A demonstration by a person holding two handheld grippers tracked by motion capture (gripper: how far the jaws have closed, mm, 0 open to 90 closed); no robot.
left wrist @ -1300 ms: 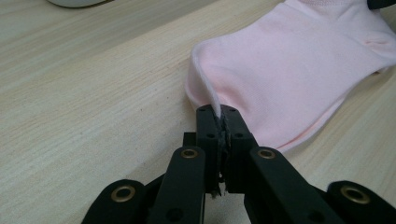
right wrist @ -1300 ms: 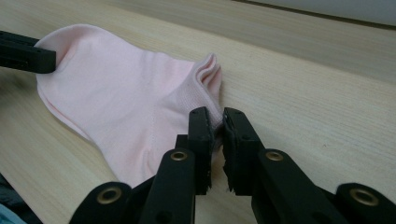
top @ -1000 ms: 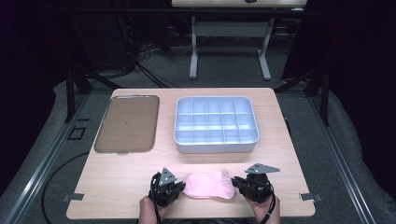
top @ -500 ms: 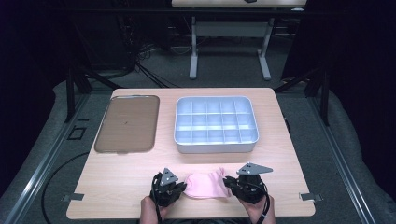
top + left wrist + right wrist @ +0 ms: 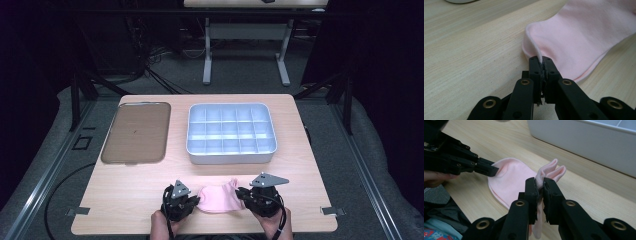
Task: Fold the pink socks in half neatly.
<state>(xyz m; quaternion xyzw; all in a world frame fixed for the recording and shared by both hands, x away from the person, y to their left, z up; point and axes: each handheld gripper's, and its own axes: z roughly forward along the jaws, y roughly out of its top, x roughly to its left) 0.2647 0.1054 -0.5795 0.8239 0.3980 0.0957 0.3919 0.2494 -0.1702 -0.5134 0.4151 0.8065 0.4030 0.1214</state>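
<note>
High view: pink cloth (image 5: 216, 199) stretches along the bench's near edge, pinched between left hand-held gripper (image 5: 186, 201) and right hand-held gripper (image 5: 244, 196), both clamped.

A small pink cloth (image 5: 218, 198), soft and plain, of thin knit fabric with a neatly hemmed edge, lies near the front edge of the worktop (image 5: 125, 190), in front of the white divided tray. It is folded over on itself, so two layers show along its rounded lower edge in the left gripper view (image 5: 584, 40). Its left end is pinched at the hem and lifted slightly off the wood. Its right end is bunched into upright folds that stand clear of the surface (image 5: 550, 172), while the middle sags and rests flat.
</note>
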